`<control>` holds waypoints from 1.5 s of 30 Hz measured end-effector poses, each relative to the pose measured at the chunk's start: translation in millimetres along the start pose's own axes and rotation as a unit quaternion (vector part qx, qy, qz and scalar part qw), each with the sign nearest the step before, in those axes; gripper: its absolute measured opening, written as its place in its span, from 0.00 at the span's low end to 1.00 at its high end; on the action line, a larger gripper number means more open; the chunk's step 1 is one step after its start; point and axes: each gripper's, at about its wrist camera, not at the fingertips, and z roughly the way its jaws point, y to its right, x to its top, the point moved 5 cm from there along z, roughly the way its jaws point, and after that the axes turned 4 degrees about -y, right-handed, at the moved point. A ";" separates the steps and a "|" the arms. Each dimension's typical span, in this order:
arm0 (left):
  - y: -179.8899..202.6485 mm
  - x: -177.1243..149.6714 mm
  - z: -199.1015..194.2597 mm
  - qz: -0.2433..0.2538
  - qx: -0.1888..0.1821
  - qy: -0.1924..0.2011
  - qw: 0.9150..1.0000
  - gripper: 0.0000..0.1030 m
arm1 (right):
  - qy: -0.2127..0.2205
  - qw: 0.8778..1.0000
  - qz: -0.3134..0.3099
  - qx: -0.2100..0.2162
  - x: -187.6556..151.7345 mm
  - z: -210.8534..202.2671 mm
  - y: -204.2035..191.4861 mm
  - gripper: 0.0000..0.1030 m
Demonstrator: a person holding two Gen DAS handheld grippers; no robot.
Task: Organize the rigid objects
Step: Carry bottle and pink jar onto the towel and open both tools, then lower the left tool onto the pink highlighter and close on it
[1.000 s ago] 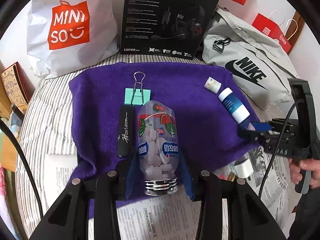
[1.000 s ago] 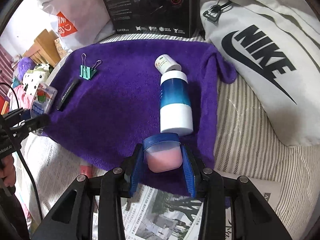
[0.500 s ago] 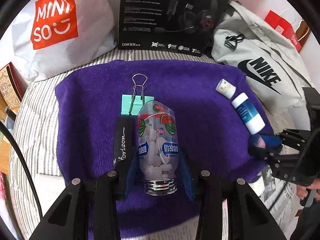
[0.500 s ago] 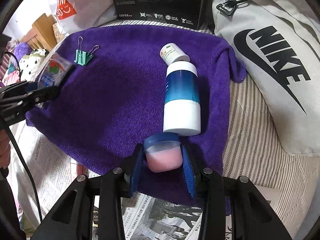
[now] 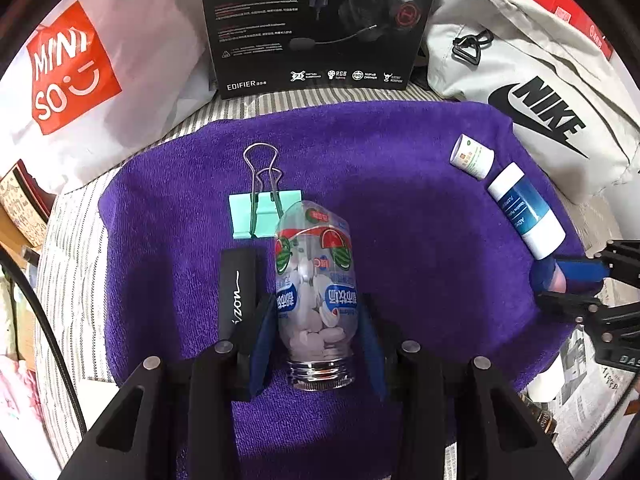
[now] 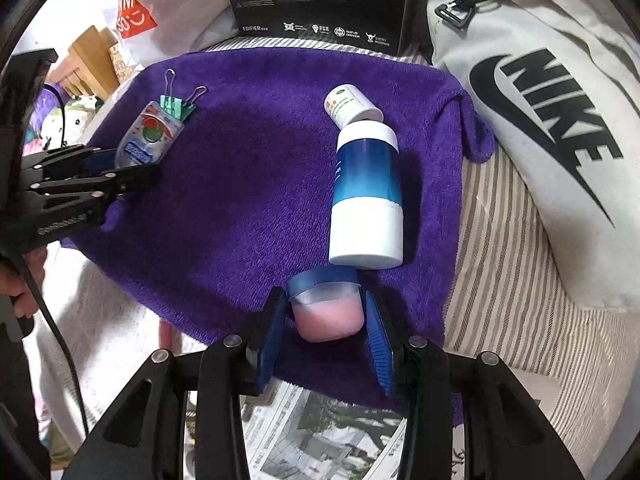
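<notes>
My left gripper (image 5: 316,344) is shut on a clear candy bottle (image 5: 314,288) with watermelon labels, held over the purple towel (image 5: 400,208) beside a black bar (image 5: 236,296) and a mint binder clip (image 5: 262,216). My right gripper (image 6: 326,334) is shut on a small pink jar with a blue lid (image 6: 326,304), just in front of a lying blue-and-white bottle (image 6: 366,196) and a small white bottle (image 6: 350,106). The left gripper (image 6: 96,180) and candy bottle (image 6: 148,136) also show in the right wrist view.
A black headset box (image 5: 316,24), a white Miniso bag (image 5: 80,76) and a grey Nike bag (image 5: 536,92) stand behind the towel. Newspaper (image 6: 332,436) lies at the front. Striped bedding (image 6: 508,280) surrounds the towel.
Both grippers moved forward over the towel with their objects. The candy bottle now sits beside the black bar and near the clip; the pink jar is closer to the blue-and-white bottle.
</notes>
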 end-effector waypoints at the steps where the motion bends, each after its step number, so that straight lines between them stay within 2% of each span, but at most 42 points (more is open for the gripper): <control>1: 0.1 0.0 0.1 0.002 0.003 0.000 1.000 0.38 | -0.001 1.000 0.002 0.004 -1.0 -1.5 0.7 0.39; 5: 0.1 -1.6 -1.3 0.005 0.013 0.000 1.000 0.38 | 0.004 1.000 0.001 0.001 -5.3 -10.9 -0.6 0.39; 7: -0.9 -2.0 -1.0 0.002 0.012 -0.002 1.000 0.39 | 0.007 1.000 0.003 -0.006 -8.7 -17.6 0.5 0.46; 11: 0.9 -5.9 -6.0 0.002 0.013 -0.006 1.000 0.44 | 0.025 1.000 0.011 0.000 -18.2 -35.0 3.3 0.47; 14: 3.3 -7.9 -9.7 -0.004 0.010 -0.009 1.000 0.50 | 0.042 0.999 0.015 0.000 -31.7 -47.9 3.6 0.53; 19: 9.6 -17.7 -21.2 -0.019 0.008 -0.014 1.000 0.50 | 0.052 0.998 0.033 0.011 -69.0 -57.5 4.3 0.53; 22: 11.8 -25.9 -35.5 -0.031 0.009 0.000 0.999 0.50 | 0.056 0.997 0.052 0.016 -89.1 -59.1 7.0 0.53; 27: 28.4 -51.4 -73.9 -0.023 0.026 0.033 0.999 0.50 | 0.064 0.992 0.098 0.036 -120.8 -56.0 16.5 0.54; 33: 66.6 -86.0 -87.6 -0.021 -0.007 0.037 0.999 0.50 | 0.071 0.986 0.147 0.045 -146.7 -51.5 26.0 0.54; 36: 83.8 -96.2 -79.5 -0.024 -0.030 0.025 0.999 0.50 | 0.080 0.984 0.154 0.030 -154.0 -54.8 25.9 0.53; 39: 98.3 -104.0 -73.6 -0.024 -0.035 0.018 0.999 0.50 | 0.094 0.982 0.161 0.012 -161.8 -58.8 25.0 0.53; 43: 111.4 -108.9 -65.8 -0.022 -0.035 0.007 0.999 0.50 | 0.126 0.976 0.177 0.019 -169.9 -66.6 23.5 0.53; 45: 115.8 -110.3 -62.2 -0.021 -0.036 0.003 0.999 0.50 | 0.128 0.976 0.174 0.026 -172.2 -68.9 20.5 0.53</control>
